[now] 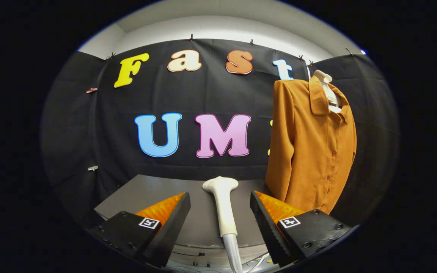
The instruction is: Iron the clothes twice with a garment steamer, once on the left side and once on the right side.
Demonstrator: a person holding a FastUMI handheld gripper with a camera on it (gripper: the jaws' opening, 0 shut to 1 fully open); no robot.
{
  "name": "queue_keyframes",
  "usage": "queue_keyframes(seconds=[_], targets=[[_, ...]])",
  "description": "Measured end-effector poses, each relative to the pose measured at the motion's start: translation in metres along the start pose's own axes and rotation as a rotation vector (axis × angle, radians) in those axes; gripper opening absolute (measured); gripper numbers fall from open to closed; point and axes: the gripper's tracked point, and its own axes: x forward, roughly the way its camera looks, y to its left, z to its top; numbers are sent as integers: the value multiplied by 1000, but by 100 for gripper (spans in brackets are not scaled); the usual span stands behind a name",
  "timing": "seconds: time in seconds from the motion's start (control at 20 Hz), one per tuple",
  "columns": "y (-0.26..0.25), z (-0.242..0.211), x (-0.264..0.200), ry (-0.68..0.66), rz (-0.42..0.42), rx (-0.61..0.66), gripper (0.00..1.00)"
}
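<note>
The claw (220, 212) is hanging spread wide, gripping nothing, and the steamer (223, 206) is lying between its fingers on the grey worktop (135, 197), head pointing away, hose trailing back. It's looking rigid, smooth, probably slippery, so the straight handle is seeming the place to pinch. Beyond, to the right, the soft orange shirt (309, 148) is hanging on a hanger (326, 85).
</note>
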Motion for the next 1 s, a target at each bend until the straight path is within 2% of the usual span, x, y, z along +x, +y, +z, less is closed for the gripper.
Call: queue_keyframes(seconds=[0.25,0.6,0.85,1.0], targets=[[0,-35,56,144,0,-4,98],[-10,-65,104,245,-36,4,99],[-12,-98,137,372,-49,-22,98],[-21,-119,143,435,-71,-32,87]])
